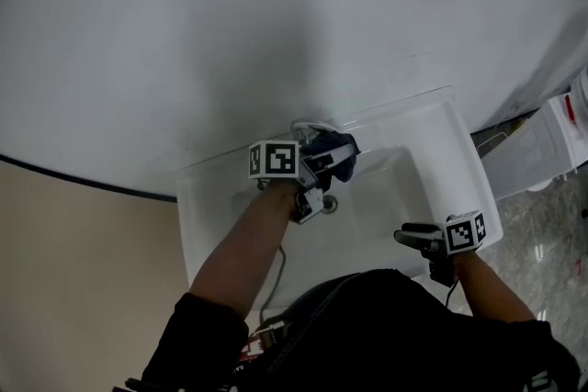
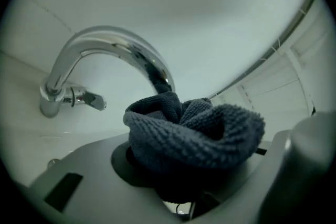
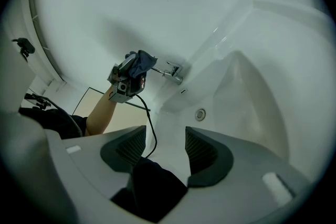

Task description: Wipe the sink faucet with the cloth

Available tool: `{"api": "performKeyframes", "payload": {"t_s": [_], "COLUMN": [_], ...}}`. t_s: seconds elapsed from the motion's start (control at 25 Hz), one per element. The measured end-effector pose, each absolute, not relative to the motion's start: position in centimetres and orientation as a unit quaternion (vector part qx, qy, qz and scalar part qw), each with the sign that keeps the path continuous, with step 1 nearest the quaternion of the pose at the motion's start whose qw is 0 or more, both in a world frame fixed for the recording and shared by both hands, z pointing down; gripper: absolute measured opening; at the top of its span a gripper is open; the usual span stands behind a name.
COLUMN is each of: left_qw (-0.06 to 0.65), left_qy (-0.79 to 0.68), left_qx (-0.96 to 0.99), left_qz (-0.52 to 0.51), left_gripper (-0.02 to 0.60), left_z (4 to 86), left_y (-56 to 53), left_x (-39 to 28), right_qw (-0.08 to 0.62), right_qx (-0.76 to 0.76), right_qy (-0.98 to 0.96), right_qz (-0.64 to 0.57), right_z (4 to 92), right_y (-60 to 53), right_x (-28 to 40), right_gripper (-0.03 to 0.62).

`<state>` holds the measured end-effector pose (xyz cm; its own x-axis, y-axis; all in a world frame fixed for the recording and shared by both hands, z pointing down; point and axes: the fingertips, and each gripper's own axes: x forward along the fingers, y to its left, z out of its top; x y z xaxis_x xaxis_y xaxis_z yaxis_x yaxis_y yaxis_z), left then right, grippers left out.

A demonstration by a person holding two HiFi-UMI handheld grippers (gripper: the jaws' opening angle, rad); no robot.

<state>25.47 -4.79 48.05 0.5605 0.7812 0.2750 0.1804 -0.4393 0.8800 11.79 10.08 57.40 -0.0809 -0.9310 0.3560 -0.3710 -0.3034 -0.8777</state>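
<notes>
Left gripper (image 1: 323, 166), head view: jaws closed on a bunched dark cloth (image 1: 338, 150), which is pressed against the faucet (image 1: 309, 127) at the back of the sink (image 1: 441, 128).
Right gripper (image 1: 409, 237), head view: well away from the faucet, over the sink's front rim, with nothing in it.
Drain (image 1: 328, 204), head view: in the basin in front of the faucet, just under the left gripper.
Forearm (image 1: 243, 243), head view: bare, reaching across the basin toward the faucet.
Cloth, left gripper view: a thick knitted wad that fills the gap between the two jaws, gripped from both sides. Its top bulges up to the end of the faucet's spout.
Faucet, left gripper view: a chrome arch rising from its base and curving over to the cloth. The spout's tip goes behind the cloth's upper folds.
Lever (image 2: 86, 97), left gripper view: short and chrome, sticking out sideways from the faucet's base on the side toward the cloth.
Jaws, right gripper view: wide apart and empty, with only the white basin between the ribbed pads.
Faucet, right gripper view: far beyond the jaws at the sink's back edge. The left gripper holds the cloth on its spout.
Cable (image 3: 149, 123), right gripper view: dark, hanging from the left gripper down into the basin in front of the faucet.
</notes>
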Motion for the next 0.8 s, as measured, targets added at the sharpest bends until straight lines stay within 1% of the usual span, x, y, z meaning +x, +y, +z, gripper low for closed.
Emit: {"api": "performKeyframes", "payload": {"t_s": [0.12,0.28,0.36,0.44,0.52,0.6,0.72,0.8], "left_qw": [0.446,0.420,0.386,0.336,0.288,0.248,0.222,0.201], "left_qy": [0.320,0.328,0.335,0.340,0.324,0.274,0.191,0.165], "left_qx": [0.754,0.756,0.776,0.801,0.817,0.834,0.856,0.862], "left_qz": [0.362,0.379,0.370,0.361,0.380,0.409,0.427,0.436], "left_gripper": [0.137,0.135,0.135,0.135,0.135,0.135,0.135,0.135], "left_z": [48.8,49.8,49.8,50.4,52.9,56.3,58.7,59.0], "left_y": [-4.6,-4.3,-4.2,-4.2,-5.5,-9.1,-15.4,-17.4], "left_x": [25.7,25.6,25.5,24.5,22.6,21.3,22.2,23.8], "right_qw": [0.272,0.266,0.262,0.257,0.253,0.247,0.237,0.232], "right_qx": [-0.623,-0.623,-0.623,-0.623,-0.624,-0.623,-0.620,-0.618], "right_qy": [0.518,0.516,0.515,0.513,0.512,0.512,0.511,0.509], "right_qz": [-0.519,-0.525,-0.528,-0.532,-0.534,-0.537,-0.546,-0.552], "right_z": [57.7,57.8,57.8,57.8,57.9,58.0,58.2,58.4], "right_y": [10.7,10.9,10.9,10.9,10.7,10.5,10.2,9.9], "right_x": [11.5,10.9,10.8,10.7,10.7,10.6,10.5,10.2], "right_gripper": [0.225,0.225,0.225,0.225,0.225,0.225,0.225,0.225]}}
